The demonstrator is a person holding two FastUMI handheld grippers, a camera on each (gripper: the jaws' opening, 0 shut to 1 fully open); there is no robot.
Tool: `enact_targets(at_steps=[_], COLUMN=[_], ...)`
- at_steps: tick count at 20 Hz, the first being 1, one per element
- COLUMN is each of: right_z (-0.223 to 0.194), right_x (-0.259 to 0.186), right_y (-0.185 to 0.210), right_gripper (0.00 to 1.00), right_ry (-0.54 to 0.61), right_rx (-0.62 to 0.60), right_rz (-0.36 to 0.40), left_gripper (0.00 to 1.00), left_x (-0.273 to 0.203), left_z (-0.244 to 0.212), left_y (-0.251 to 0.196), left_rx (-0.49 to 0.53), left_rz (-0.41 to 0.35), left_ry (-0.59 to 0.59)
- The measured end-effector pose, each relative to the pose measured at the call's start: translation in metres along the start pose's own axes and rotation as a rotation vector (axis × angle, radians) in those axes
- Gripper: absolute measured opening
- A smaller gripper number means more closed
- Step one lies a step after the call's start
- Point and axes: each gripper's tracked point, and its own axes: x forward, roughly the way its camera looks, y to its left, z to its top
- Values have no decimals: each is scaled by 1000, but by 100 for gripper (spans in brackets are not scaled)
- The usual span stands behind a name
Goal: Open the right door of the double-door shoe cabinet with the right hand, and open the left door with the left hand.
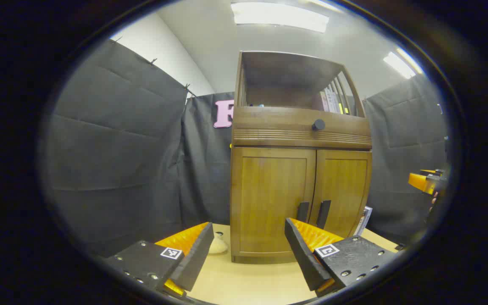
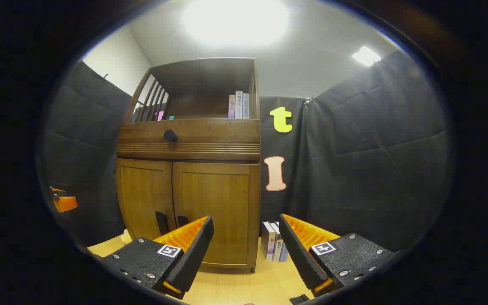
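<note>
In the left gripper view the shoe cabinet (image 1: 301, 169) stands on a pale wooden table (image 1: 248, 284), a little right of centre, with both lower doors closed. The left door (image 1: 271, 199) and the right door (image 1: 343, 192) meet at the cabinet's middle, where two dark upright handles, the left handle (image 1: 303, 211) and the right handle (image 1: 323, 214), sit side by side near the doors' lower part. Above the doors runs a drawer front with a round dark knob (image 1: 318, 124), and above that an open shelf holds a few books (image 1: 333, 101) at its right end. The left gripper (image 1: 248, 248) is spread wide, holding nothing, short of the cabinet and apart from it. A small pale object (image 1: 218, 245) lies at the cabinet's left foot, and the other gripper (image 1: 424, 181) shows well to the cabinet's right. In the right gripper view the cabinet (image 2: 189, 186) stands left of centre, its doors shut and its handles (image 2: 172, 222) partly behind a finger. The right gripper (image 2: 246, 250) is likewise wide open and empty, in front of the cabinet's right corner without touching it. Some books (image 2: 273, 246) stand on the table just beside the cabinet's right side, and the left gripper (image 2: 62, 202) appears far to the cabinet's left.
</note>
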Motion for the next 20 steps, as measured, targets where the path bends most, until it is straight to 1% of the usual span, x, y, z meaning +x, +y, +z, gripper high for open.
enact_targets(at_steps=[11, 12, 13, 14, 15, 16, 17, 20], right_z=[-5, -6, -7, -7, -8, -10, -12, -16], right_x=[-2, -2, -2, -2, -2, -1, 0, 6], right_y=[17, 18, 17, 17, 18, 19, 19, 23], right_gripper=[96, 92, 92, 96, 92, 92, 96, 96], right_ry=[15, 14, 13, 14, 15, 19, 23, 37], right_rx=[7, 4, 2, 2, 2, 2, 2, 10], right_rz=[26, 26, 25, 24, 25, 27, 28, 34], left_gripper=[100, 100, 100, 100, 100, 100, 100, 100], left_x=[-2, -2, -2, -2, -2, -2, -2, 1], left_z=[-1, 0, -1, -2, -2, -3, -3, -7], left_y=[-3, -3, -3, -2, -2, -2, -2, -1], left_rx=[16, 13, 9, 6, 5, 5, 5, 5], left_rz=[-14, -18, -21, -25, -27, -29, -31, -30], left_ry=[-12, -14, -14, -15, -15, -14, -13, -4])
